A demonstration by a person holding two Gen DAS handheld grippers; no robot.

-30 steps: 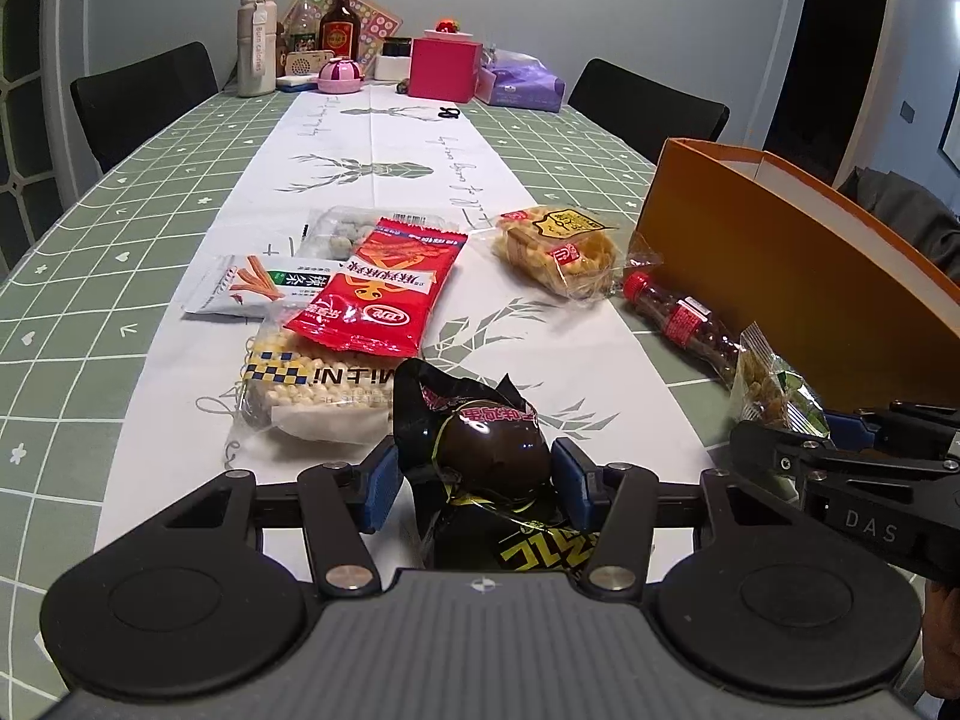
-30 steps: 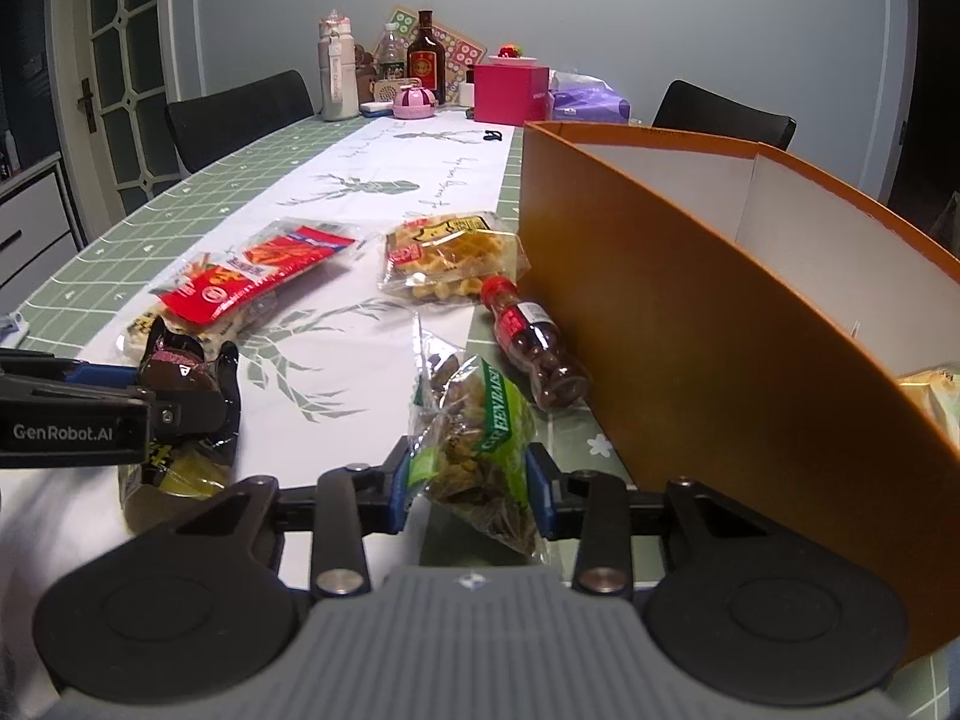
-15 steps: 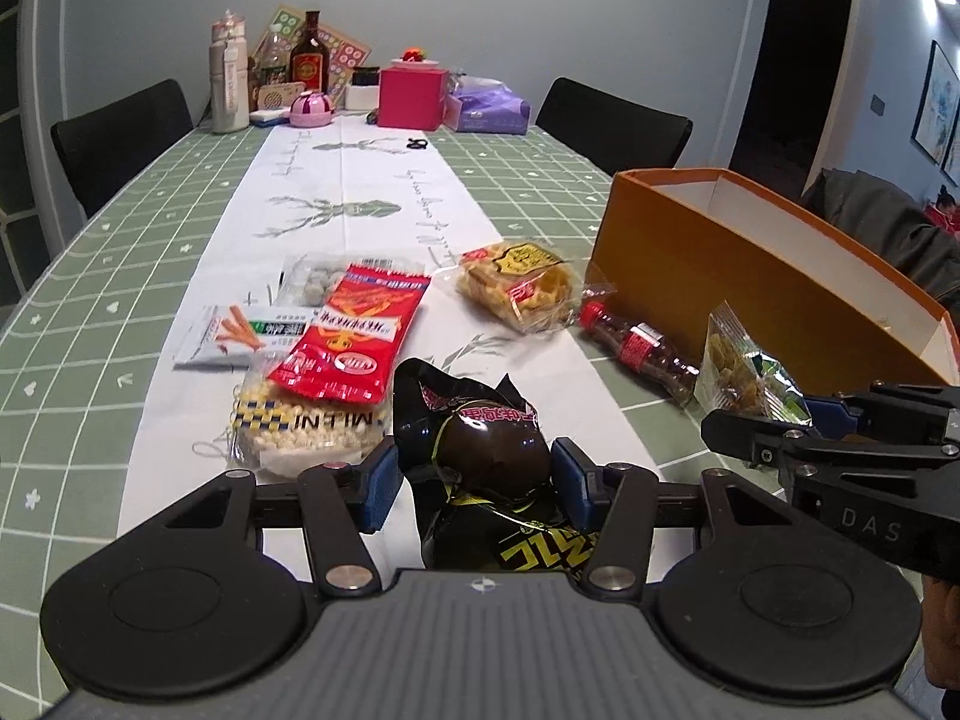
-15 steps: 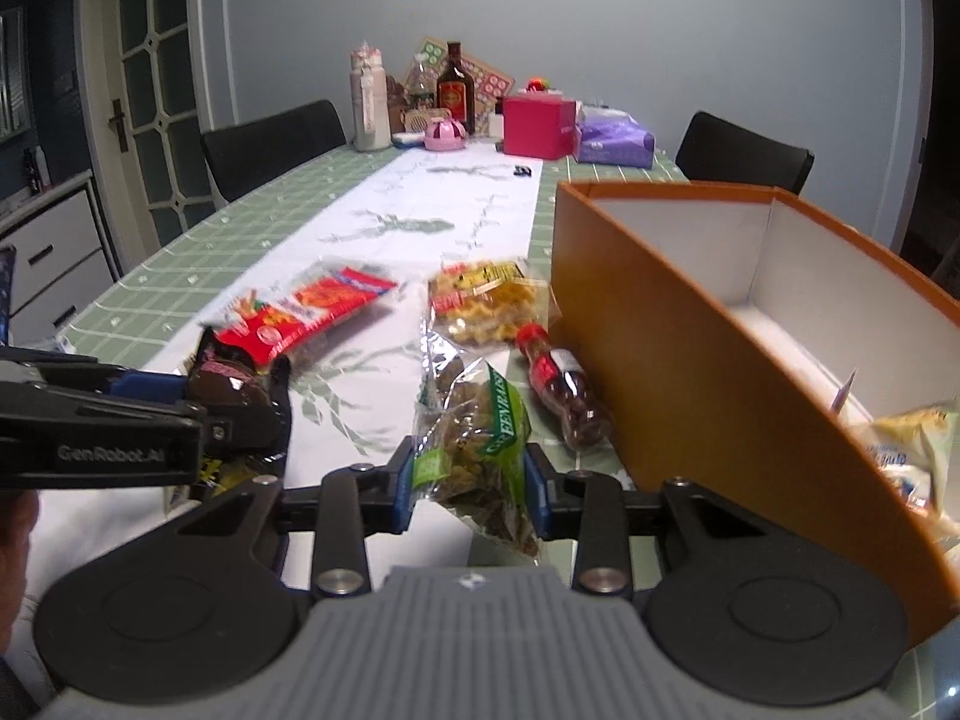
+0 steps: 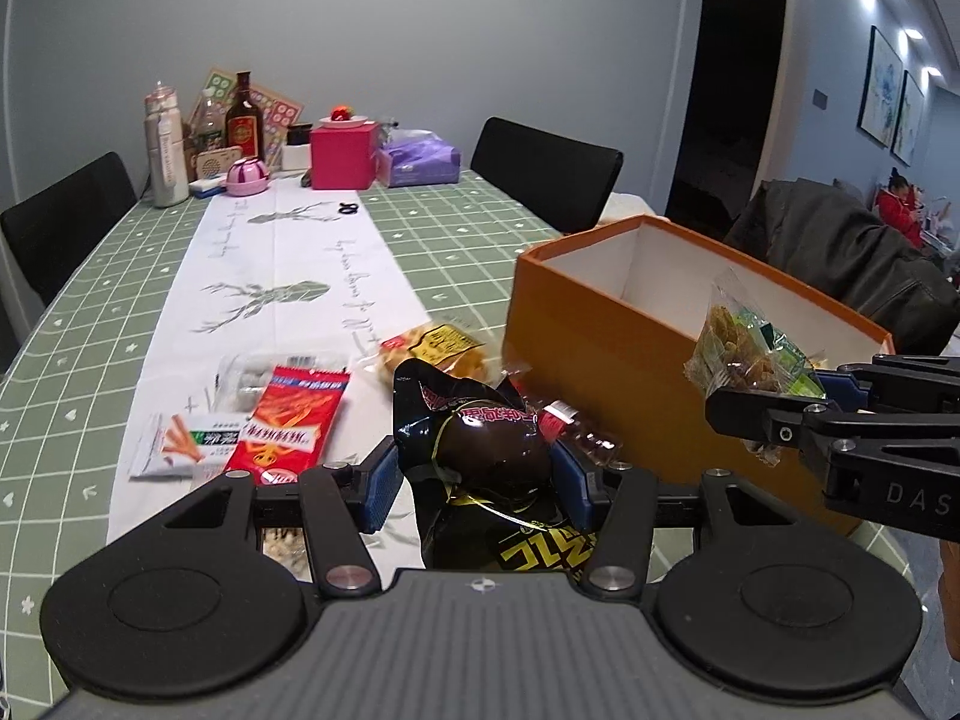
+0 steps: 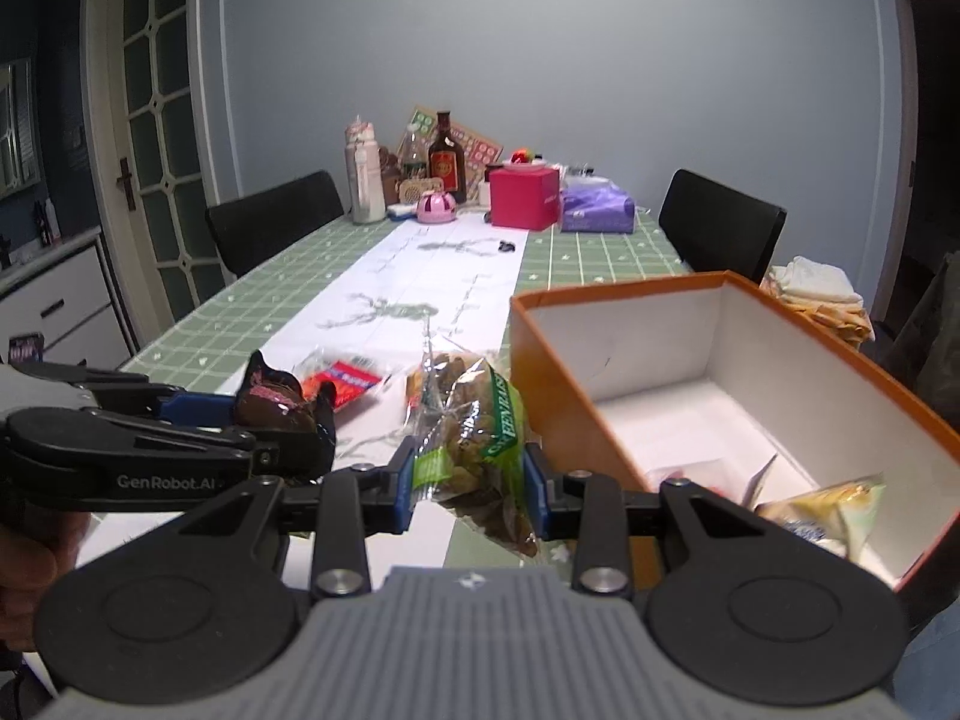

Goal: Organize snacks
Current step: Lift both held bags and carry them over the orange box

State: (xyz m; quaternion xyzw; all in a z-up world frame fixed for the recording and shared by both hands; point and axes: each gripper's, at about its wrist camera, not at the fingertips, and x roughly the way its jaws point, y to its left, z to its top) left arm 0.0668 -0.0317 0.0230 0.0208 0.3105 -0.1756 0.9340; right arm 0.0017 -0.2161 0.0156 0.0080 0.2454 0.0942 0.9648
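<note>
While loose packets lie on the counter at the left, among them a white stick packet and a red packet, the left hand-held gripper is clamped on a black pouch lifted clear of the surface. Right of it stands the orange box, open-topped, with a yellowish packet inside near its close end. Farthest right, the right hand-held gripper grips a clear bag of nuts just beside the box's left wall.
</note>
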